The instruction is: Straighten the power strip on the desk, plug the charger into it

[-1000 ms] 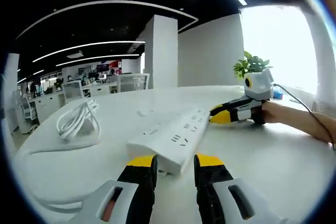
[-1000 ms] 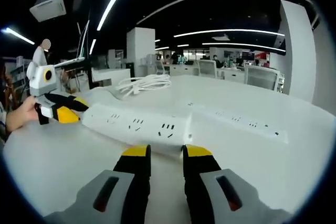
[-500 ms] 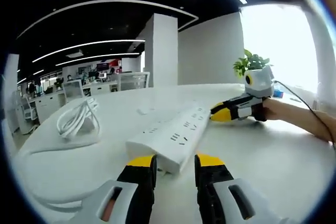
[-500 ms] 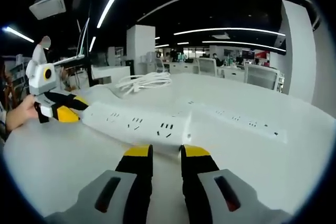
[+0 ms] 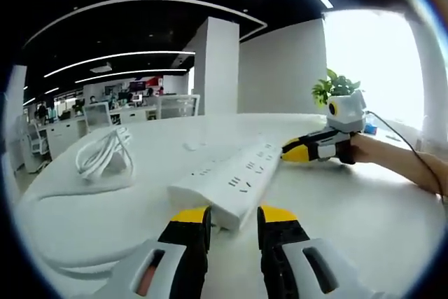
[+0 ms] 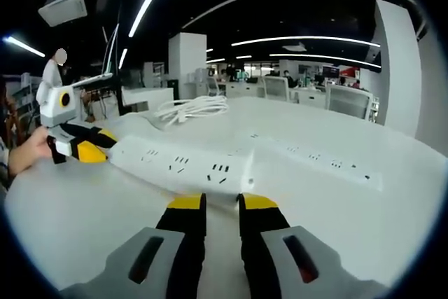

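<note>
White plastic power strip (image 5: 234, 183) lies on the desk (image 5: 350, 215), and everything below is placed off it. Left gripper (image 5: 234, 216): my yellow-tipped jaws stand narrow, parted around the strip's near end corner, not clearly pinching it. Right gripper (image 6: 222, 202): jaws narrow too, nearly together, tips at the strip's (image 6: 183, 166) other end, holding nothing I can confirm.

Risks, my judgement: with each pair of jaws only at an end, a push from one side could pivot the strip instead of squaring it, or the smooth casing could slip out of a shallow pinch. Its cord (image 5: 70, 197) trails off the near end and may drag it back crooked. A second strip (image 6: 315, 162) lies just beside it, so a hard shove could knock that one.

Strip looks long, flat, rigid, with several socket groups facing up, lying diagonal across the desk. Beyond it, well apart, sits a coiled white cable bundle (image 5: 103, 159), likely the charger; not yet plugged in. Farther still, a potted plant (image 5: 334, 87).
</note>
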